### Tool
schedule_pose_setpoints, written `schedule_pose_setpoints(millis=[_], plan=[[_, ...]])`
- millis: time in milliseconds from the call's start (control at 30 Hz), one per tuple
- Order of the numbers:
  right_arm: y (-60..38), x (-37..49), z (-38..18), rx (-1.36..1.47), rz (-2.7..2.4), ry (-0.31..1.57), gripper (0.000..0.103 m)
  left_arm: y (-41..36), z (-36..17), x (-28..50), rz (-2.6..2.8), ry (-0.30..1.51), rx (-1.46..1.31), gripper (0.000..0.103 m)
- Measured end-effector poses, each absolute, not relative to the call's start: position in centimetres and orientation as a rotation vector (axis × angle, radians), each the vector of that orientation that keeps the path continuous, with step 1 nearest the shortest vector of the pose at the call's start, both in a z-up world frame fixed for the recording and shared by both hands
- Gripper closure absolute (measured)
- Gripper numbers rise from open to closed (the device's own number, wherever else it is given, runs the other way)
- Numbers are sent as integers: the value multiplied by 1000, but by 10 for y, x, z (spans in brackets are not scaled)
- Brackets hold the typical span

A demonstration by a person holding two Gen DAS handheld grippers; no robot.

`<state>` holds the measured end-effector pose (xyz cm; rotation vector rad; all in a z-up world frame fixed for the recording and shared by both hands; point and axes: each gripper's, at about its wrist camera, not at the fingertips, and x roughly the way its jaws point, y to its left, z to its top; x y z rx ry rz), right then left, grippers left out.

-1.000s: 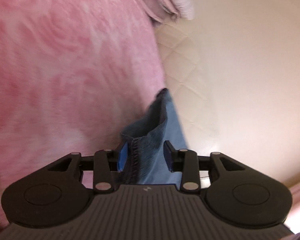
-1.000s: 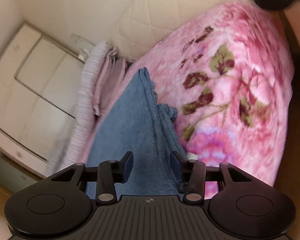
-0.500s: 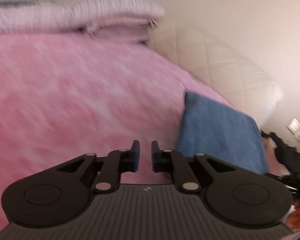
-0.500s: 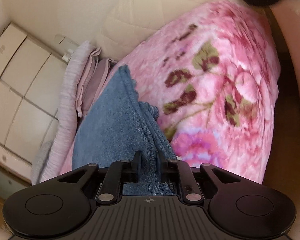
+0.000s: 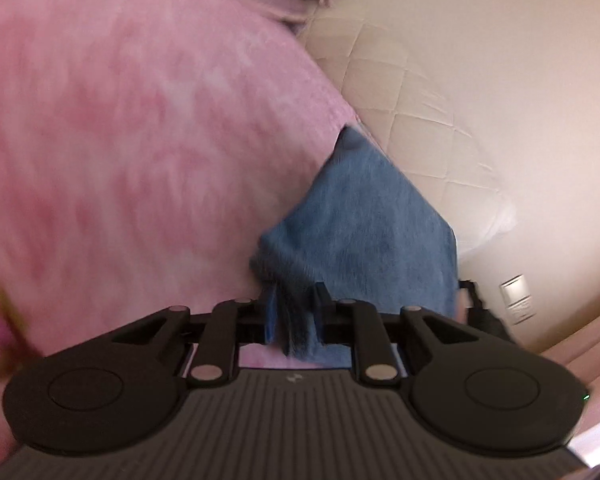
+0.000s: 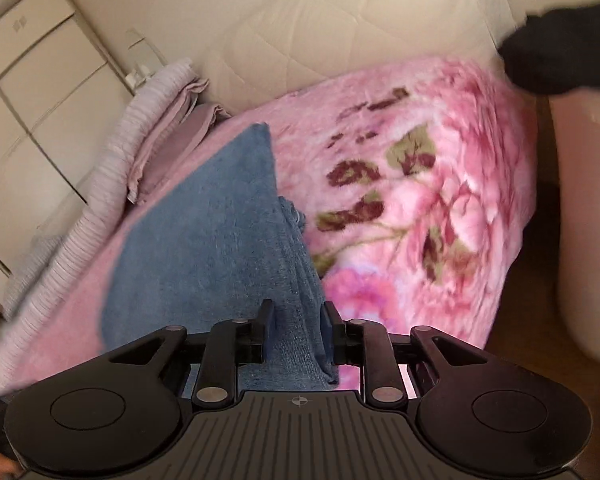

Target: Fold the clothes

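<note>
A blue terry cloth point(image 5: 364, 232) lies on a pink flowered blanket point(image 6: 420, 200), with one folded edge raised. My left gripper point(image 5: 294, 312) has a bunched corner of the cloth pinched between its pads, and its jaws are opening. In the right wrist view the blue cloth point(image 6: 212, 232) runs away from me in a long wedge. My right gripper point(image 6: 298, 320) straddles its near folded edge; its jaws are opening, and the cloth sits loosely between them.
A pile of folded pale lilac bedding point(image 6: 156, 128) lies at the far end of the bed beside a cream quilted headboard point(image 5: 440, 100). White wardrobe doors point(image 6: 40, 80) stand on the left. A black shape point(image 6: 560, 52) reaches in at the upper right.
The left gripper was shut and empty beside the cloth half a second ago; now a cloth corner sits between its pads. The right gripper's fingers have spread apart on the cloth edge.
</note>
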<state>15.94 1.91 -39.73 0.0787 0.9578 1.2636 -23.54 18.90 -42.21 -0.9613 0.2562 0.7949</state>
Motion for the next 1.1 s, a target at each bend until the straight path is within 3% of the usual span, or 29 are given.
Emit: schedule_pose_setpoints(millis=[100,300,467,567,667,700,733,800,833,1033,1100], plan=[[21,166,-382,23,1236,903,81,200,-397,-242,862,268,-814,87],[50,188,-362,-9,1298,852,78,266,-382,-209,673,239,-916,70],[98,204,-360,2,1378,854,60,311,-390,-172,653,261,-956,65],[122,214,-362,26,1400,864,58,332,-400,-162,608,237,-1074,62],[137,217,-365,33,1397,846,59,355,-415,-149,582,209,-1158,66],[142,218,-367,36,1402,838,59,357,-418,-147,561,192,-1172,71],[146,218,-369,39,1412,836,59,359,-419,-144,535,176,-1173,83],[156,218,-373,10,1431,848,72,359,-414,-138,520,186,-1117,93],[158,216,-374,-14,1439,832,90,357,-410,-134,523,202,-1067,95],[158,201,-374,-120,1462,698,88,352,-405,-123,534,247,-973,92],[159,199,-374,-122,1470,683,89,351,-404,-122,533,244,-949,96]])
